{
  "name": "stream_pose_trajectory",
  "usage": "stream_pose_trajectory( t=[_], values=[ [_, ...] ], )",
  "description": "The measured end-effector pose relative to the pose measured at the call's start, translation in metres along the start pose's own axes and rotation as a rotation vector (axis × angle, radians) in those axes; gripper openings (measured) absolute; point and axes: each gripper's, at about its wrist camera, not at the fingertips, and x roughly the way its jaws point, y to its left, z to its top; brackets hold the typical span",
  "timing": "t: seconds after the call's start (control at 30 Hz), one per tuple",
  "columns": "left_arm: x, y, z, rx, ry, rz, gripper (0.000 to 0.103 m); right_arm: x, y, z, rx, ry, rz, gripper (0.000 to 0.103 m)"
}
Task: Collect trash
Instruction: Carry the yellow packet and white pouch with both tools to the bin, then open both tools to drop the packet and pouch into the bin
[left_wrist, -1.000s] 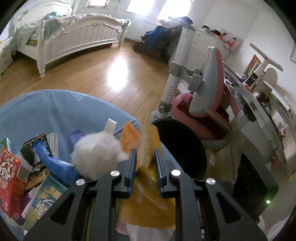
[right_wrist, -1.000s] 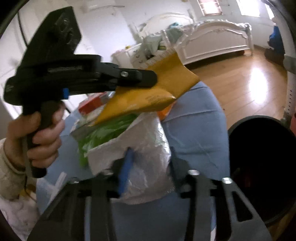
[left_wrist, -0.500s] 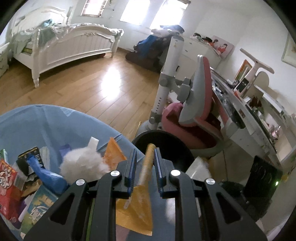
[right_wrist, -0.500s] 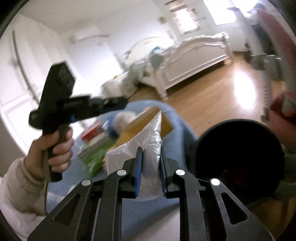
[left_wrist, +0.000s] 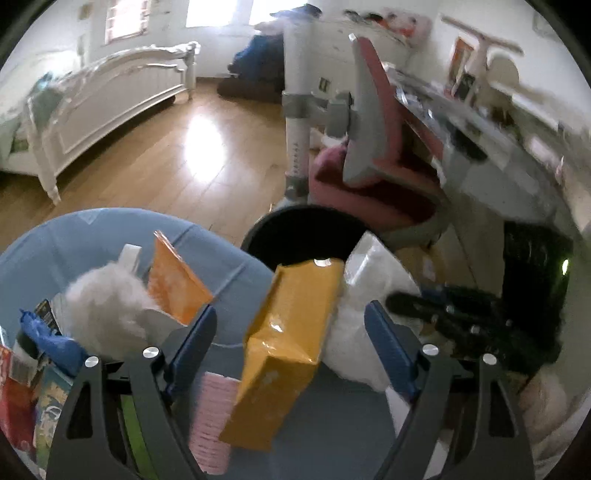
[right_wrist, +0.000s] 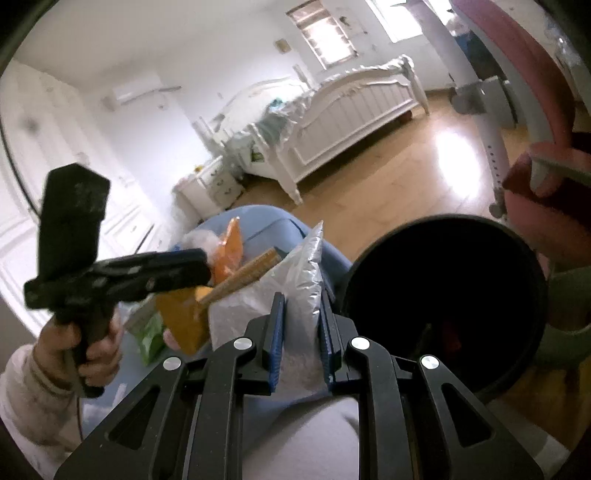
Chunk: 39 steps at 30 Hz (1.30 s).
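Observation:
My left gripper (left_wrist: 291, 310) hangs over the near edge of the blue-covered table (left_wrist: 92, 240), just before the black bin (left_wrist: 295, 236). Its jaws are opening, and a yellow packet (left_wrist: 291, 332) stands loose between them, touching neither pad. My right gripper (right_wrist: 301, 295) is shut on a crinkled silver plastic bag (right_wrist: 299, 266) beside the bin (right_wrist: 443, 280), whose dark mouth lies to its right. In the right wrist view the yellow packet (right_wrist: 184, 321) dangles under the left gripper, which a hand holds.
More trash lies on the table: a white fluffy wad (left_wrist: 107, 306), an orange packet (left_wrist: 173, 284), printed boxes (left_wrist: 22, 398). A pink chair (left_wrist: 369, 147) and a cluttered desk (left_wrist: 498, 122) stand behind the bin. A white bed (left_wrist: 110, 96) and wooden floor are beyond.
The left jaws have swung wide and let go of the yellow packet. Both grippers have moved toward the bin, the right one still gripping the silver bag.

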Motion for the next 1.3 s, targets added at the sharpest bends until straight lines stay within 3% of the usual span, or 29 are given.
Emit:
stream_pose_trajectory(
  t=[0.07,0.13,0.17,0.23,0.37,0.57,0.77,1.0,1.3],
  values=[
    [0.010,-0.007,-0.003,0.050,0.036,0.053,0.077,0.003,-0.006,0.000,0.018,0.000,0.004,0.018],
    [0.017,-0.009,-0.005,0.056,0.054,0.004,0.054,0.003,-0.008,-0.001,0.024,-0.005,-0.008,0.018],
    [0.019,-0.011,-0.004,0.046,0.053,-0.016,0.051,0.001,-0.009,0.000,0.027,-0.013,-0.015,0.018],
    [0.022,-0.012,-0.001,0.048,0.052,-0.011,0.027,-0.004,-0.011,0.000,0.027,-0.044,-0.054,0.018],
    [0.030,-0.022,0.002,0.080,0.062,0.027,0.025,-0.017,-0.017,0.001,0.033,-0.120,-0.142,0.018],
    [0.031,-0.037,0.018,0.075,0.019,-0.001,0.022,-0.022,-0.030,0.000,0.041,-0.193,-0.286,0.018],
    [0.038,-0.053,0.045,0.007,-0.036,-0.139,0.022,-0.009,-0.055,0.002,0.075,-0.195,-0.381,0.018],
    [0.079,-0.069,0.060,-0.042,-0.022,-0.260,0.022,0.013,-0.083,0.002,0.113,-0.153,-0.408,0.018],
    [0.102,-0.063,0.055,-0.080,0.010,-0.246,0.024,0.038,-0.109,-0.003,0.169,-0.078,-0.395,0.019]
  ],
)
